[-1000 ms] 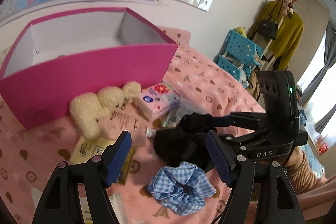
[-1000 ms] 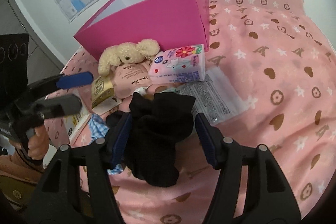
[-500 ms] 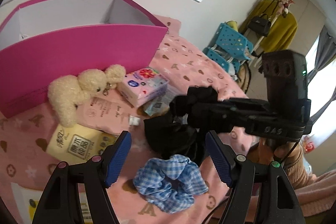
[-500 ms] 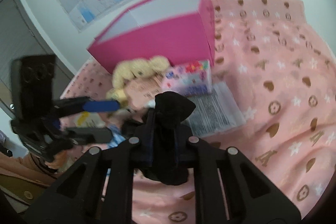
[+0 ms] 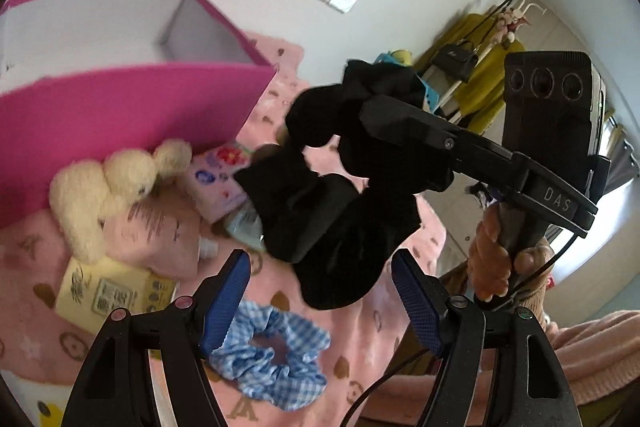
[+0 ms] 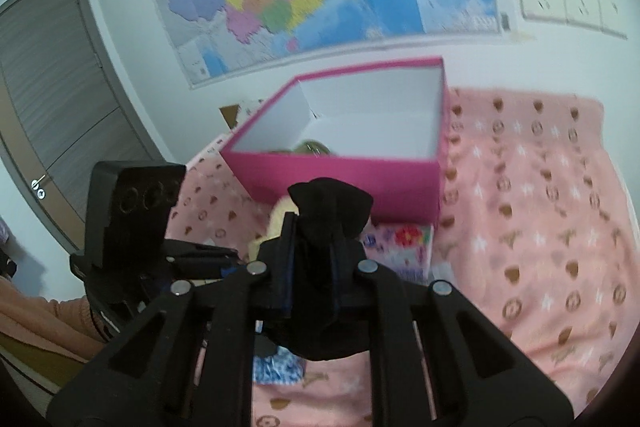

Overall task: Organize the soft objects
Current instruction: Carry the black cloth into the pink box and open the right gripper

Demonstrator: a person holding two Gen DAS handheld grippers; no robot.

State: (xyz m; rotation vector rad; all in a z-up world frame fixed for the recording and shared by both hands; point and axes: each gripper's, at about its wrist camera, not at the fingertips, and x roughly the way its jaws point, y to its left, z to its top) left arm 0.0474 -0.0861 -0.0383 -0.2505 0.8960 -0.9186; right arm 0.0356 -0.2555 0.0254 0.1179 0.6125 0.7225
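Note:
My right gripper (image 6: pixel 312 259) is shut on a black scrunchie (image 6: pixel 328 211) and holds it in the air in front of the open pink box (image 6: pixel 340 183). In the left wrist view the black scrunchie (image 5: pixel 336 195) hangs from the right gripper (image 5: pixel 372 111) above the pink cloth. My left gripper (image 5: pixel 320 291) is open and empty, low over a blue checked scrunchie (image 5: pixel 272 359). A cream plush toy (image 5: pixel 108 187) lies in front of the pink box (image 5: pixel 120 111).
A flowered tissue pack (image 5: pixel 218 175), a pink pouch (image 5: pixel 160 231) and a yellow packet (image 5: pixel 108 295) lie on the pink patterned cloth (image 6: pixel 540 247). Something pale shows inside the box (image 6: pixel 314 147). A map and wall sockets are behind the box.
My right gripper closed on the black scrunchie and lifted it off the cloth, up toward the pink box. My left gripper stayed open above the blue checked scrunchie.

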